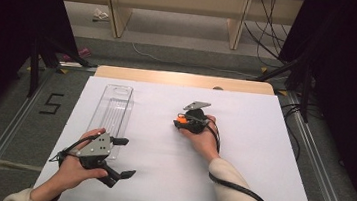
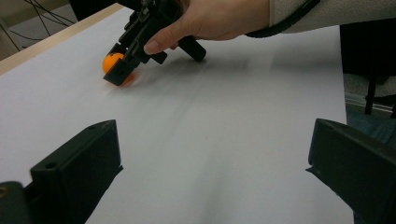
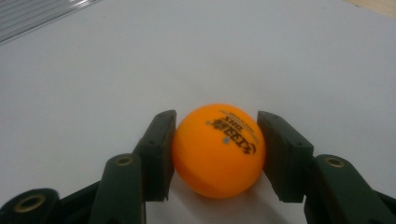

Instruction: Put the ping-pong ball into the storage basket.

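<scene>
Near the middle of the white table point(image 1: 237, 187), an orange ball point(image 3: 217, 149) is seated directly between the two jaws of the right gripper point(image 3: 215, 151). Both pads are pressed against its sides, so the ball is gripped while resting on the table. The left gripper point(image 2: 212, 172) is held well apart, at the near left beside a clear tray point(image 1: 113, 105), with its jaws spread wide and nothing between them.

Even overhead light on the white tabletop point(image 1: 237, 187), dark surroundings at both sides of the high view, soft faint shadows under the hands, near black jaws blurred in the left gripper view, orange ball point(image 3: 218, 149) fairly sharp, slight graininess.
</scene>
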The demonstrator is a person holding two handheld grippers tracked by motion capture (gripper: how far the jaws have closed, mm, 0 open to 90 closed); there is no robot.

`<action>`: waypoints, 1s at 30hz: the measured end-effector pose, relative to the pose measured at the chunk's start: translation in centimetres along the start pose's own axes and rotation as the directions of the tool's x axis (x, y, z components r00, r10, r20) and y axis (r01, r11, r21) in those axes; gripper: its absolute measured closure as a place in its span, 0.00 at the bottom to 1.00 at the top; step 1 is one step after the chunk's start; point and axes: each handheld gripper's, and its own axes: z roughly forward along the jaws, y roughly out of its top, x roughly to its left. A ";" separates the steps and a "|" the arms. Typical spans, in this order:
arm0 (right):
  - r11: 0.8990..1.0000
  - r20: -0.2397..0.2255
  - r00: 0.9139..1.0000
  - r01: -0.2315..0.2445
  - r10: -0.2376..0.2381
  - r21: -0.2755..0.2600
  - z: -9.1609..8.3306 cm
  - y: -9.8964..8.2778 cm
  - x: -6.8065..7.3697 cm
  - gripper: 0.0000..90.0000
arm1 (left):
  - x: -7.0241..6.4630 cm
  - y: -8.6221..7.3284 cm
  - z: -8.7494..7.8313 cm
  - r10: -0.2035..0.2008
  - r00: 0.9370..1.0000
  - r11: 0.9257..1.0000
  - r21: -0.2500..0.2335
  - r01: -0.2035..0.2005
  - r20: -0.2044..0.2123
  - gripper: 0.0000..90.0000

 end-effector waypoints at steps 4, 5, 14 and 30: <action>1.000 0.003 1.000 -0.005 0.005 -0.001 0.0 0.0 0.0 0.57 | 0.0 0.0 0.0 0.001 1.000 1.000 0.001 -0.001 0.001 0.02; 1.000 0.005 1.000 -0.006 0.006 -0.002 -0.1 0.0 0.0 0.57 | 0.0 0.0 0.0 0.001 1.000 1.000 0.001 -0.001 0.001 0.02; 1.000 0.000 1.000 -0.001 0.001 -0.031 -0.8 0.4 0.3 0.57 | 0.0 0.0 -0.1 0.002 1.000 1.000 0.002 -0.002 0.001 0.02; 0.996 -0.007 0.999 0.036 -0.036 -0.079 -2.9 0.9 1.4 0.57 | 0.0 0.0 -0.1 0.002 1.000 1.000 -0.001 -0.002 -0.002 0.02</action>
